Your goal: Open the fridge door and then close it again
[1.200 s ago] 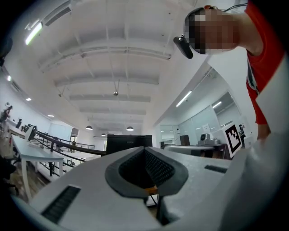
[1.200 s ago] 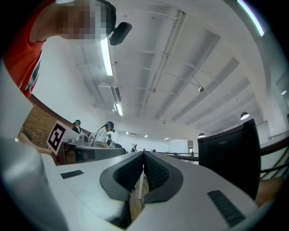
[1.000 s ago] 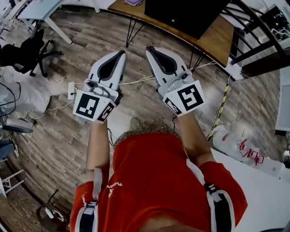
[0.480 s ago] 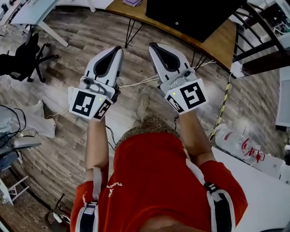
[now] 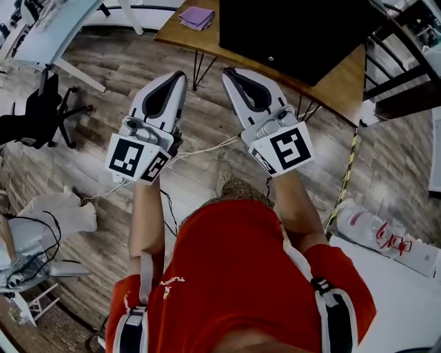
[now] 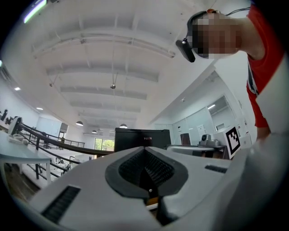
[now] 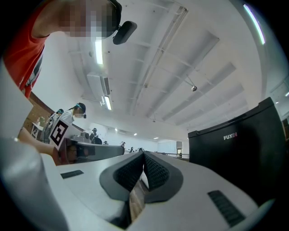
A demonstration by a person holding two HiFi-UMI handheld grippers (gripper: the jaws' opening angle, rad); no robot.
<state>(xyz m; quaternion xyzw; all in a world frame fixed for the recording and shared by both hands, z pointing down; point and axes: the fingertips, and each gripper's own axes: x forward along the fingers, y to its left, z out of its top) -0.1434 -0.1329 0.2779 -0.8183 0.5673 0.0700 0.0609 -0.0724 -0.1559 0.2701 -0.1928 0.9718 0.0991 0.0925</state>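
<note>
Plank floor (image 5: pixel 117 62) of an open workroom, with a wooden bench (image 5: pixel 342 69) across the top of the head view. The black fridge (image 5: pixel 296 27) stands on that bench at 1 o'clock from my tongs; its door looks closed, and I can see no handle. My left tongs (image 5: pixel 180 74) and right tongs (image 5: pixel 229 72) are each pressed fully together on nothing. They sit side by side, well apart from the fridge.

Likely faults:
- (a) With the tongs closed, I can only nudge the door, not catch its edge.
- (b) A hard pull may drag the fridge along the bench, as nothing visible anchors it.
- (c) The white cable (image 5: pixel 207 146) on the floor at 6 o'clock, near my feet, could snag a step.
- (d) My left tongs could sweep the purple pad (image 5: pixel 196 15) at 11 o'clock off the bench corner.
</note>
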